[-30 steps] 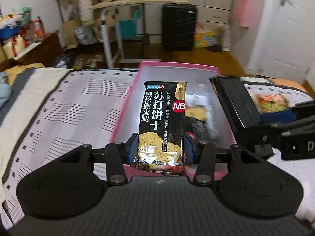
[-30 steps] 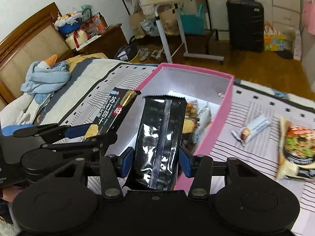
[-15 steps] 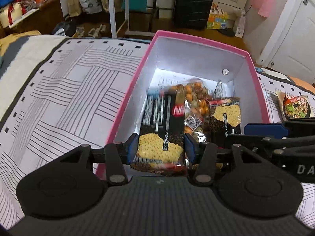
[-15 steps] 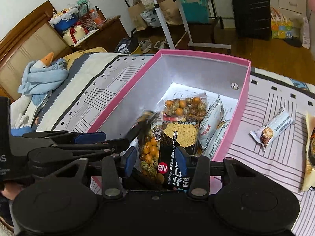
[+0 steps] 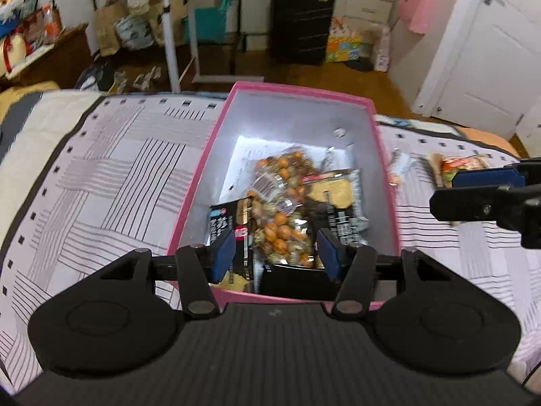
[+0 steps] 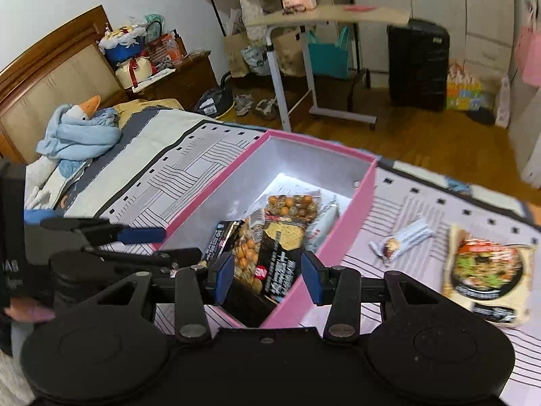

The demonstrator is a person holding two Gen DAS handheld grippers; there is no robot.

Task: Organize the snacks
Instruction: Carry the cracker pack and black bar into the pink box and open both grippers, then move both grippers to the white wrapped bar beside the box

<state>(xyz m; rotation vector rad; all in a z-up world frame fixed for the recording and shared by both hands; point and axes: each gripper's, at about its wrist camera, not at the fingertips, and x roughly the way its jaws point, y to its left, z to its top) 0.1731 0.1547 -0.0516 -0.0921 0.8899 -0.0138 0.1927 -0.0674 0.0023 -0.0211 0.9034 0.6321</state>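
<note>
The snacks are gathered in an open pink box [image 5: 385, 155] that rests on the striped bedspread [image 5: 111, 176]. Inside it, a clear bag of orange coated nuts [image 5: 280, 199] lies along the middle. A black cracker packet [image 5: 233, 233] leans against the box's left wall, and a second black cracker packet [image 5: 341, 199] lies on the right, partly over the nuts. White wrappers [image 6: 324, 223] are seen tucked against the right wall in the right wrist view.

The left claw [image 5: 275, 253] is held over the near end of the box with its blue pads spread wide; nothing is gripped between them. The right claw [image 6: 267, 277] is likewise opened wide over the near end of the box, empty, with the packets seen lying below in the gap.

Outside the box, on the bedspread to its right, a small wrapped bar [image 6: 402, 240] is seen lying apart from the wall, and farther right an instant noodle pack [image 6: 487, 270] lies flat.

Beyond the bed, a wooden floor [image 6: 422, 135], a black suitcase [image 5: 301, 23], a white-legged rolling table [image 6: 304, 50] and a white door [image 5: 487, 54] are visible. A blue plush goose [image 6: 81, 128] is seen near the headboard [image 6: 50, 81].
</note>
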